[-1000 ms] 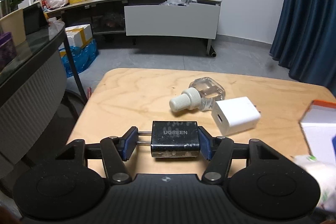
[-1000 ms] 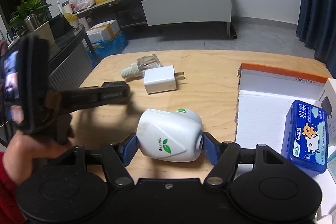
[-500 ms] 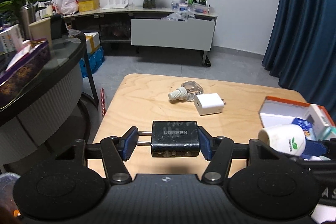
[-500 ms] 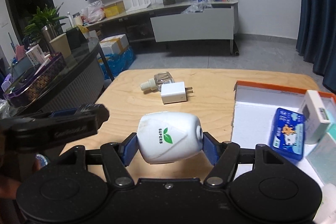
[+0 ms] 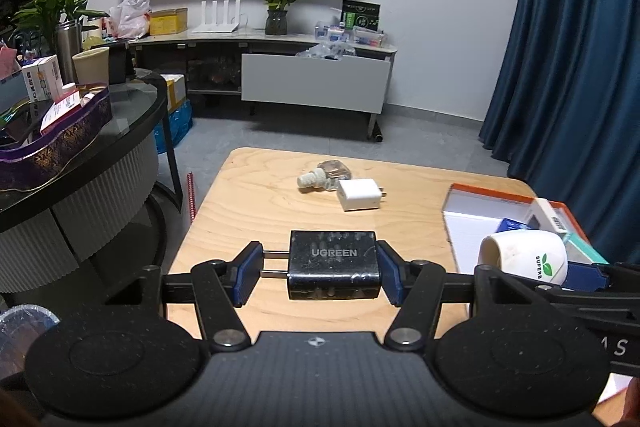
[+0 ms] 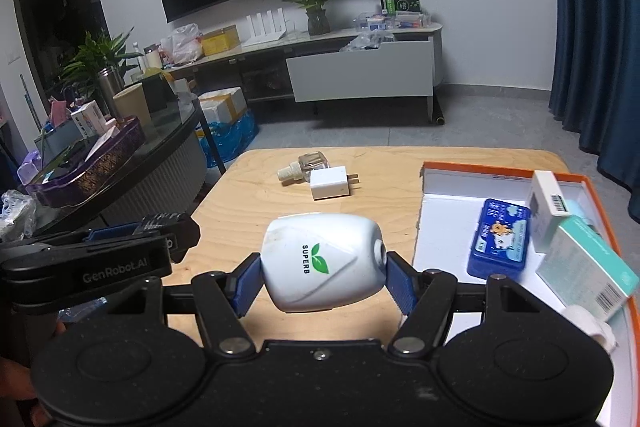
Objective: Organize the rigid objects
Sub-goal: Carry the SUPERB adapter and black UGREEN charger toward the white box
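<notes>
Black charger (image 5: 334,264): pinched in my left gripper (image 5: 319,273), pads on its two sides, prongs pointing left; it hangs above the near part of the table (image 5: 256,211), not yet put away.

White device (image 6: 324,263): clamped end to end in my right gripper (image 6: 322,281), its green leaf mark facing up — also off the table, just left of the box (image 6: 448,211).

Box: sits on the right side of the table, orange-rimmed, white inside. It already holds a blue tin (image 6: 500,243), a white carton (image 6: 548,203) and a pale green carton (image 6: 588,267), all crowded to its right half; the left half of the floor is bare.

Left on the table: a white charger (image 6: 330,183) and a small clear bottle (image 6: 302,165), touching each other at the far middle, well apart from the box.

Progress: I judge it roughly half done — three things boxed, two in my grippers, two untouched.

Next, as I see it: lower both held things into the bare left half of the box.
</notes>
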Tool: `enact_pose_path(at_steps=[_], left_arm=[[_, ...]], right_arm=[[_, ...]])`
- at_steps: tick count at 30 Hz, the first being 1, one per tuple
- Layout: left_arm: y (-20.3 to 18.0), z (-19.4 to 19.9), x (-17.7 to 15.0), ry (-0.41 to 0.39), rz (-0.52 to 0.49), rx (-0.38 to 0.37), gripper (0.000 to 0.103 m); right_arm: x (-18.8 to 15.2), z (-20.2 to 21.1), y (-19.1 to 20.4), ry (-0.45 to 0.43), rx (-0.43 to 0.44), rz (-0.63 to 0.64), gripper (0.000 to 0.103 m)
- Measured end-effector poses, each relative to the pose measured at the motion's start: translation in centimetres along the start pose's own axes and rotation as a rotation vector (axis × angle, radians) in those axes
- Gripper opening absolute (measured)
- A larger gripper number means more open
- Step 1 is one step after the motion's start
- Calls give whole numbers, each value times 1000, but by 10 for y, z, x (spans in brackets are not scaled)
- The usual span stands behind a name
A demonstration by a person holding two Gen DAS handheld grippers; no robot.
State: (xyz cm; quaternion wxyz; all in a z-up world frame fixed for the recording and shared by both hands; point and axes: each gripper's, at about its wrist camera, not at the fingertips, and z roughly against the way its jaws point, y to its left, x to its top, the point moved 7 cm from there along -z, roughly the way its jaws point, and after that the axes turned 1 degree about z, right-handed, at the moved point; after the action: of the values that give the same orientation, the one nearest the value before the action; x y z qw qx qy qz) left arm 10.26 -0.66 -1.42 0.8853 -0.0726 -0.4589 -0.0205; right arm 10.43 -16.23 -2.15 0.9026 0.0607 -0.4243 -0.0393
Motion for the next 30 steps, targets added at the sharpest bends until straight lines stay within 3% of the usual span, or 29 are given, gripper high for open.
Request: enact_pose_path(at_steps=[30], left_arm=[[-40,38,-17,-22,-30,-85,61]], right_arm=[[-19,62,-29,-59,-76,-41,78]])
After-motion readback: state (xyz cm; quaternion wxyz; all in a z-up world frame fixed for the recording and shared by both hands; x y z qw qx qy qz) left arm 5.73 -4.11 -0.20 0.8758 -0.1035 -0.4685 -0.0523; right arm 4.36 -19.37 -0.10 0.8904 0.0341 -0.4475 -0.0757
